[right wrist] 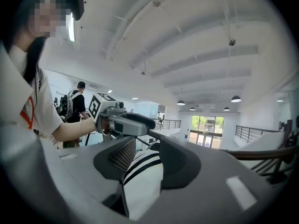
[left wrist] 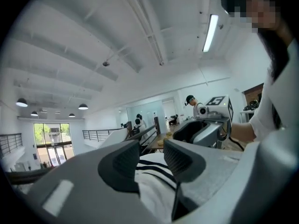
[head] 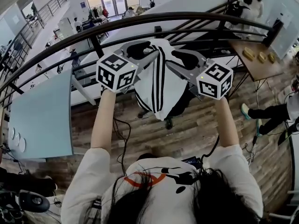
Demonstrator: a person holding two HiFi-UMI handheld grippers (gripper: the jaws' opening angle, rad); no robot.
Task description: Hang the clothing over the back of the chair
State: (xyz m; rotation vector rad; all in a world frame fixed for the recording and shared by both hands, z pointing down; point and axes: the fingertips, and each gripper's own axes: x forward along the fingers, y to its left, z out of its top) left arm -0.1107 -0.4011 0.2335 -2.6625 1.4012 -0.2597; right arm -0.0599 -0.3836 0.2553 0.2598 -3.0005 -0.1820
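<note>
At the left of the head view a pale blue table [head: 42, 115] stands under the curved dark railing [head: 140, 20]. Right of it, my left gripper [head: 138, 51] is raised in the upper middle of the frame. Its jaws are pressed onto a fold of the clothing [head: 159, 85], and the left gripper view shows striped white cloth [left wrist: 156, 181] wedged between the two pads.

The clothing is white with black stripes and hangs between my two grippers in front of the railing. Its long axis runs top to bottom in the frame and its loose end points toward the wooden floor [head: 187, 134]. The top edge is bunched where I hold it.

My right gripper [head: 185, 59] pinches the other upper corner (its own view shows cloth [right wrist: 140, 181] filling the gap between the jaws). At upper right stands a wooden table [head: 257, 62].
</note>
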